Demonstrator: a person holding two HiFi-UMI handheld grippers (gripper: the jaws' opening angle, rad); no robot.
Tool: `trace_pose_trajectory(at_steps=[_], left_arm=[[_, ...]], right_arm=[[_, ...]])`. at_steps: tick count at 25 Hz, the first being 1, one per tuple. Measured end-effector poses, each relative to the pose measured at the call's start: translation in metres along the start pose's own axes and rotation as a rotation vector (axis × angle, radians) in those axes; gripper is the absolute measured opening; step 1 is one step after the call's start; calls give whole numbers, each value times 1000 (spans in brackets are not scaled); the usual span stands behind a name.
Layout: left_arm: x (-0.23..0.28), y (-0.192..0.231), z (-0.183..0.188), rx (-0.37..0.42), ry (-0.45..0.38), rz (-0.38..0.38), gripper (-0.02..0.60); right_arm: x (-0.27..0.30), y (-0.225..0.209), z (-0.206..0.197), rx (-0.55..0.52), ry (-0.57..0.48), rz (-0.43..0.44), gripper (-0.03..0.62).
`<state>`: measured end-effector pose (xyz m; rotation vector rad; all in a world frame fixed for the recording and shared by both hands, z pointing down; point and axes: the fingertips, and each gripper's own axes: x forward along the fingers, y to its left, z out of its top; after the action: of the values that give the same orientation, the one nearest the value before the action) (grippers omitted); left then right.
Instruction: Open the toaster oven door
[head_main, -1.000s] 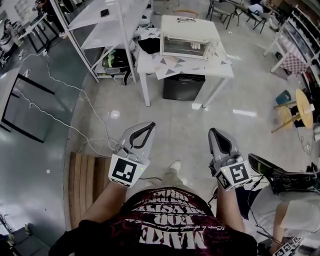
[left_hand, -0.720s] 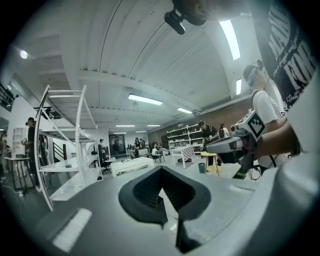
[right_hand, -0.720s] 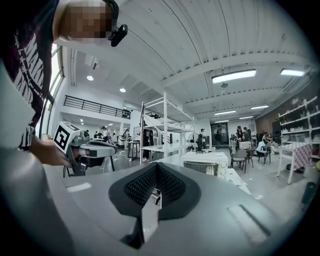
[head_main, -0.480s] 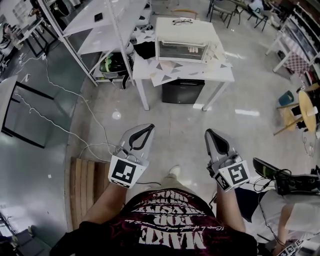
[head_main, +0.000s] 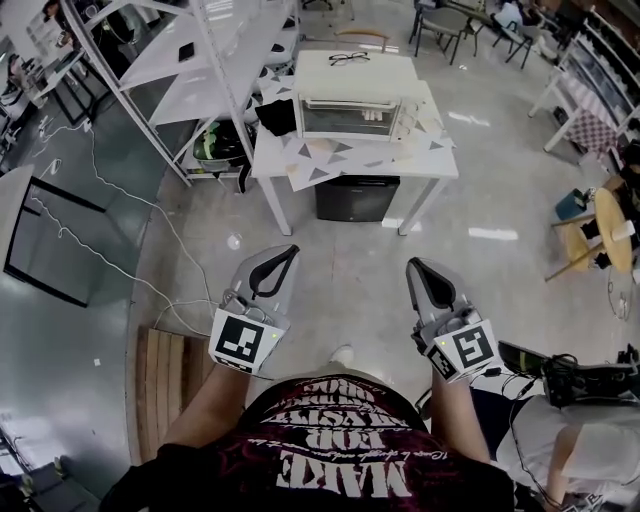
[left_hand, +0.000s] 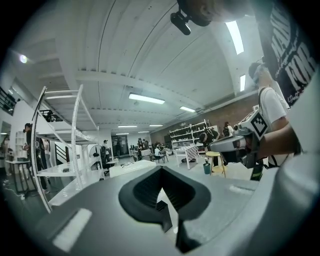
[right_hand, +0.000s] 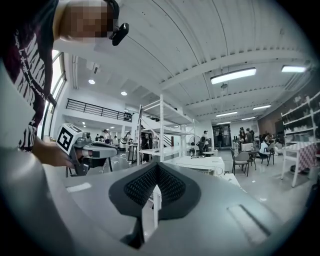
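Observation:
The white toaster oven (head_main: 352, 95) stands on a white table (head_main: 430, 160) across the floor, door closed, with a pair of glasses (head_main: 348, 58) on its top. Both grippers are held low near my body, far short of the table. The left gripper (head_main: 290, 249) is shut with nothing in it, and its dark pads meet at the tip (left_hand: 161, 168). My right gripper (head_main: 411, 262) is likewise shut and empty (right_hand: 157, 165). In the right gripper view the toaster oven (right_hand: 197, 163) shows small in the distance beyond the jaws.
A white metal shelving rack (head_main: 200, 70) stands left of the table and a black box (head_main: 357, 197) sits under it. Cables (head_main: 130, 260) trail over the floor by a wooden pallet (head_main: 165, 370). A round wooden stool (head_main: 605, 215) and a black bag (head_main: 570, 370) are at the right.
The table and toaster oven have drawn a little closer and shifted left in the head view as I walk forward. Both grippers stay shut and keep their places.

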<state>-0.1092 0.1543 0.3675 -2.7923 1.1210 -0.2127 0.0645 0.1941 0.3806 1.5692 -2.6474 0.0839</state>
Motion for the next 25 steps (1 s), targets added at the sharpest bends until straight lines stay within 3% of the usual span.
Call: trace_pose_trajectory(at_steps=[9, 16, 21, 25], left_arm=[[36, -9, 8, 4, -6, 31, 0], [38, -5, 2, -12, 25, 75, 0], [40, -10, 17, 47, 5, 48, 0], [38, -8, 2, 37, 48, 46, 0]], right_arm=[[1, -43, 6, -11, -20, 22, 26], [0, -47, -3, 12, -15, 40, 26], [1, -48, -2, 25, -26, 41, 26], [9, -46, -7, 43, -22, 39, 26]])
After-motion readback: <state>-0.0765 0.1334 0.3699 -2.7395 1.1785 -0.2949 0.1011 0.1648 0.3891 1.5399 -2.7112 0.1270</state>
